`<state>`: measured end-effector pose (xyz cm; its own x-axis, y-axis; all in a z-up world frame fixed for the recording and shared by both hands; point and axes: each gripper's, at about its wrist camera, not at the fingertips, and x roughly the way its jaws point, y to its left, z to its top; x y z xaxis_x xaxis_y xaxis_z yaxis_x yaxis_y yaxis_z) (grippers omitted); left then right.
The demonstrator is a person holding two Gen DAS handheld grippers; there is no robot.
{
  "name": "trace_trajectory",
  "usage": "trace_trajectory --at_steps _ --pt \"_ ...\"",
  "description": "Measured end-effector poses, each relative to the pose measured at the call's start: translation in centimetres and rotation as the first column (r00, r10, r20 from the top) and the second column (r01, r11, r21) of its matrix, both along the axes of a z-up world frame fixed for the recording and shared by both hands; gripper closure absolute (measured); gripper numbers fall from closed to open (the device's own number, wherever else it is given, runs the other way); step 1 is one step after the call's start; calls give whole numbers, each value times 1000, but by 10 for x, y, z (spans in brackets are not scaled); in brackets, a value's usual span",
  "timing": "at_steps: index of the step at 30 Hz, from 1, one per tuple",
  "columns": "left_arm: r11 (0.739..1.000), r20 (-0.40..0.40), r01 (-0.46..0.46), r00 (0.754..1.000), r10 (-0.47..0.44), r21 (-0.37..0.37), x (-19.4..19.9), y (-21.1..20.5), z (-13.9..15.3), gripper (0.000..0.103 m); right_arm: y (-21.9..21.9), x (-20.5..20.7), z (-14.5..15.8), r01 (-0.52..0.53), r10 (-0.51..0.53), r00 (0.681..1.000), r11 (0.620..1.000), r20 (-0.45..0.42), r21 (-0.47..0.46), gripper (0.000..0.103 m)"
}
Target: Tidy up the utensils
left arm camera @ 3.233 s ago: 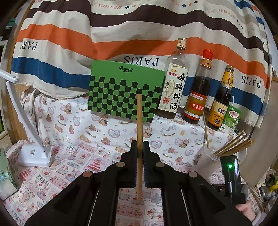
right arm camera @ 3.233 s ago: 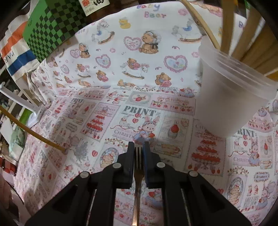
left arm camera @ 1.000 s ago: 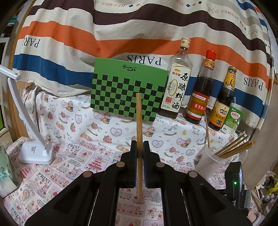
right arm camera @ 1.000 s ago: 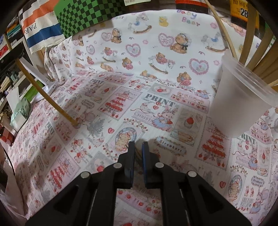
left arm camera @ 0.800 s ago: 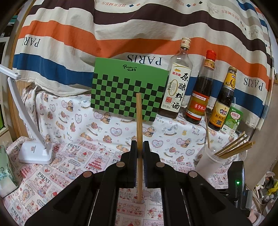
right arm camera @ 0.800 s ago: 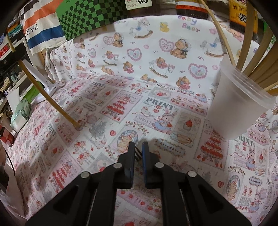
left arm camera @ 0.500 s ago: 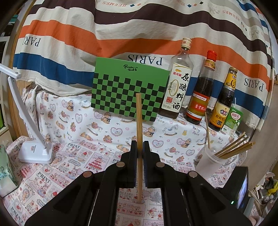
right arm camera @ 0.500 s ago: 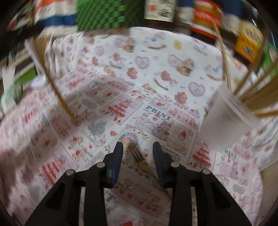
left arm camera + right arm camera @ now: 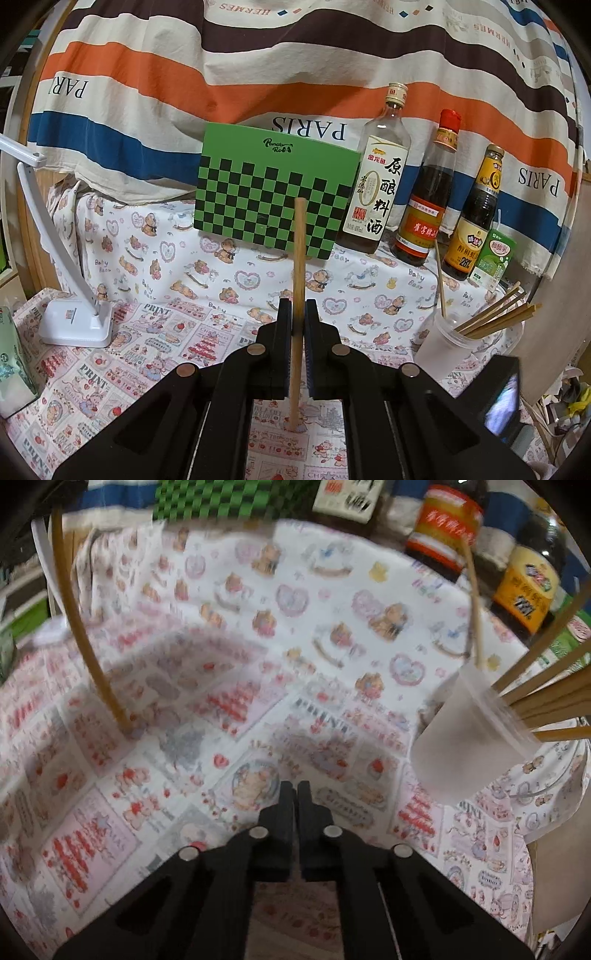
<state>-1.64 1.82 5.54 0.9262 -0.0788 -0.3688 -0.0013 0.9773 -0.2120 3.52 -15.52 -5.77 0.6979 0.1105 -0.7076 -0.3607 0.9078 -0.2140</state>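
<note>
Holding, left gripper [image 9: 295,317]: its two black jaws are pressed onto a wooden chopstick [image 9: 297,280] that stands nearly upright between them, the lower tip resting on the printed tablecloth [image 9: 155,332] at 6 o'clock of the left wrist view.
Chopstick seen from the right: in the right wrist view the same chopstick [image 9: 83,635] leans at 9 to 10 o'clock, its tip touching the cloth.
Right gripper [image 9: 295,794]: jaws have just been closing and now stand together with only a thin slit; nothing shows between them. The fork cannot be made out in this blurred view.
Plastic cup [image 9: 441,341]: a frosted white cup at 4 o'clock of the left wrist view, standing on the cloth, with several chopsticks [image 9: 495,317] fanning out of it to the upper right.
Cup from the right: the cup [image 9: 469,738] sits at 3 o'clock, just beside the right gripper's fingertips but apart from them, its sticks [image 9: 546,686] running off the right edge.
Bottles: three sauce bottles stand in a row at 1 to 2 o'clock of the left wrist view, a clear one [image 9: 380,177], a red-capped one [image 9: 430,195] and a dark one with a yellow label [image 9: 476,218], with a small green carton [image 9: 495,258] just beside the last.
Checkered box [image 9: 273,188]: green and black, upright at 12 o'clock behind the held chopstick, against a striped cloth [image 9: 258,66].
Lamp [image 9: 70,321]: a white desk lamp base at 9 o'clock, well apart from the cup.
</note>
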Motion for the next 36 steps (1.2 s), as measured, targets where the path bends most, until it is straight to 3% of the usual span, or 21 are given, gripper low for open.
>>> trace_trajectory --at_steps 5,10,15,21,24,26,29,31,33,36 --pt "1000 6 -3 1000 3 -7 -3 0 1 98 -30 -12 42 5 -16 999 979 49 202 102" --pt "1000 33 11 999 -11 2 -8 -3 5 98 -68 -34 84 -31 -42 985 911 166 411 102" --pt "999 74 39 996 -40 16 -14 -8 10 98 -92 -54 110 -75 -104 945 854 309 515 102" --pt "995 73 96 993 -97 17 -12 -18 13 98 -111 -55 116 -99 -137 926 810 351 579 102" --pt "986 85 161 984 -157 -46 -9 -27 30 98 -131 -63 125 -120 -171 906 773 386 623 102" --pt "983 111 183 978 -179 -24 -7 -44 47 98 -146 -72 135 -110 -224 886 750 406 652 102" --pt "970 167 241 958 -235 -16 -3 -71 73 98 -164 -80 144 -111 -280 857 719 432 686 102" --pt "955 213 295 936 -282 -31 0 -90 87 98 -177 -78 144 -100 -309 856 687 414 720 102" --pt "938 268 344 908 -321 -40 3 -107 98 98 -185 -74 141 -76 -341 847 682 408 728 102" --pt "920 359 390 863 -355 -28 15 -130 110 98 -193 -64 133 -54 -353 859 659 372 750 102"
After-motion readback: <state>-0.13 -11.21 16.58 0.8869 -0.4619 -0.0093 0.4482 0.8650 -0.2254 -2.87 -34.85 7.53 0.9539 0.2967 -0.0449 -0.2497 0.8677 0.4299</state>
